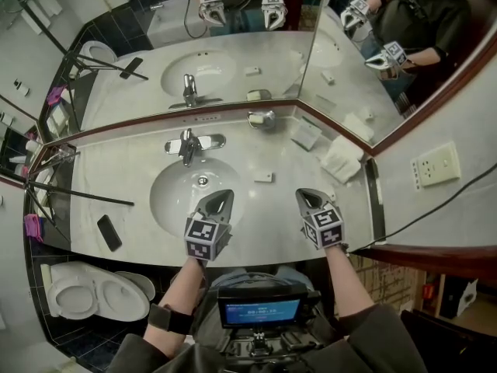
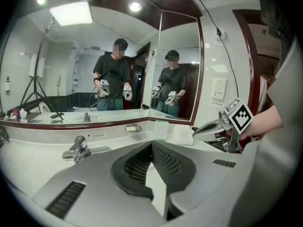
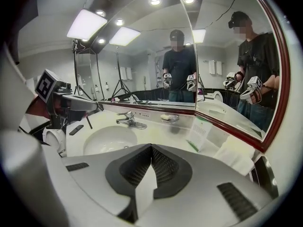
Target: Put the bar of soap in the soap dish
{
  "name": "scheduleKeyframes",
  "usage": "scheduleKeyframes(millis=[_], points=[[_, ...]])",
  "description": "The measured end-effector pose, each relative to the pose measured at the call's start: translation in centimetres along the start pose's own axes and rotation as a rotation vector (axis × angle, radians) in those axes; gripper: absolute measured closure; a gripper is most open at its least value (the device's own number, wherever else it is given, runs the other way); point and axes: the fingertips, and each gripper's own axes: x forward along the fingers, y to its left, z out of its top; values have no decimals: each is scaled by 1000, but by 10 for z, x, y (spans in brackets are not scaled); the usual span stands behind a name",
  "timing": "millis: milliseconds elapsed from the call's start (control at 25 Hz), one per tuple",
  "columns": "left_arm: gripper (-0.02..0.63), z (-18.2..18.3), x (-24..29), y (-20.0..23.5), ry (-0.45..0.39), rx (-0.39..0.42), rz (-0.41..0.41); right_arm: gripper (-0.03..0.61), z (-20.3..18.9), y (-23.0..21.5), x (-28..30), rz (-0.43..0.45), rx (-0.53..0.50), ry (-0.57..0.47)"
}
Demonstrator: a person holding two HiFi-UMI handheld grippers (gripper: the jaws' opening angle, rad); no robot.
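- The left gripper point(image 2: 152, 144) has its 2 fingers point(image 2: 166, 162) pressed together at the tips, with nothing between them.
- The right gripper point(image 3: 151, 147) is the same: its 2 fingers point(image 3: 135, 167) meet at the tips and hold nothing.
- Both grippers are held side by side over the front of the counter point(image 1: 311, 169), apart from each other. They tilt downward and point toward the mirror point(image 1: 233, 61).
- The left one is above the near right rim of the sink point(image 1: 167, 200). The right one is above bare counter to the right of the sink.
- The bar of soap point(image 1: 263, 176) is a small white block lying on the counter just right of the sink. It lies beyond the tips of both grippers, roughly between them, and touches neither.
- The soap dish point(image 1: 262, 119) is shiny metal and sits at the back of the counter against the mirror's frame, to the right of the tap point(image 1: 190, 144). It is well apart from the soap.
- In the 2 gripper views something pale shows inside the dish, but I cannot tell what it is.
- In the back right corner of the counter are a card point(image 1: 305, 134) and, beside it, folded white towels point(image 1: 342, 160).
- A dark flat phone point(image 1: 109, 232) lies near the left end of the counter, well apart from the grippers.
- A toilet point(image 1: 85, 290) with its lid up stands below that end.
- A wall socket point(image 1: 437, 164) is on the right wall.
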Motion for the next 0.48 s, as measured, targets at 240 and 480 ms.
scheduleKeyframes(millis=[240,480], points=[[612,-3,1,0,8,24,12,558,-4,2,4,14,-8,8],[612,-1,10,0,10,34,11,558,7,3,20,28,-101,23]])
